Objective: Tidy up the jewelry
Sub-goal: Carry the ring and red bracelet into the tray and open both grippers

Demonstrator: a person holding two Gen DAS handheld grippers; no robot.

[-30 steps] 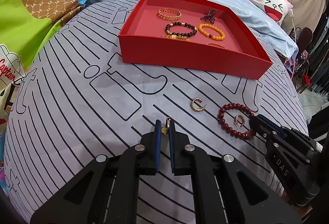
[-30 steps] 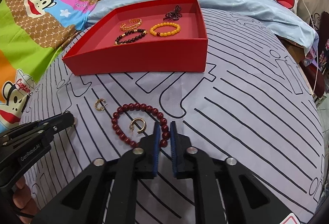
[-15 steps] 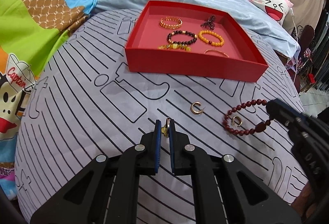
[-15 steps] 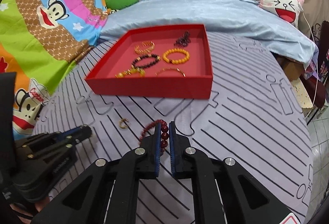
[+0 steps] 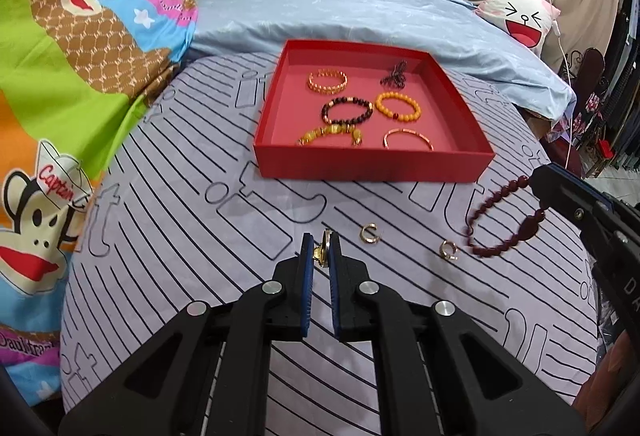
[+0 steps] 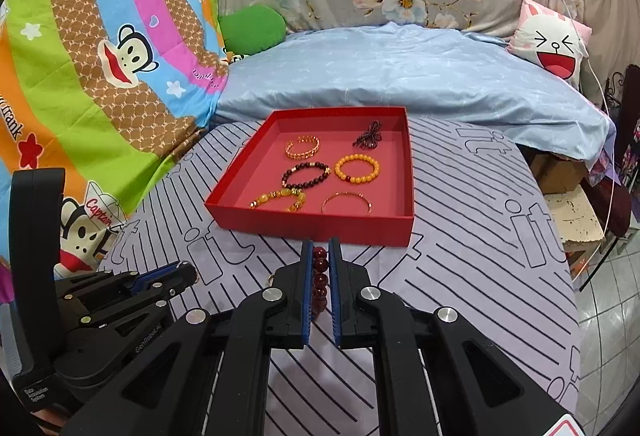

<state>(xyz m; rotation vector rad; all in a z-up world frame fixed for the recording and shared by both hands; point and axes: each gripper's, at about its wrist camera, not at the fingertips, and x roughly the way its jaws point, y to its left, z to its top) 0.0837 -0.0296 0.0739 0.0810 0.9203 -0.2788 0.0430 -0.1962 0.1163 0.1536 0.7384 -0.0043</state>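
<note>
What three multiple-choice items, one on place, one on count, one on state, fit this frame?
1. Where is the dark red bead bracelet?
A. in the red tray
B. hanging from the right gripper
C. flat on the cloth

2. How many gold hoop earrings lie loose on the striped cloth?
A. two
B. none
C. five

3. The left gripper is:
A. wide open
B. shut on a gold earring
C. out of view

Key: B, beads sit between its jaws; A, two hoops lie before the red tray; B, gold shows between the pads.
</note>
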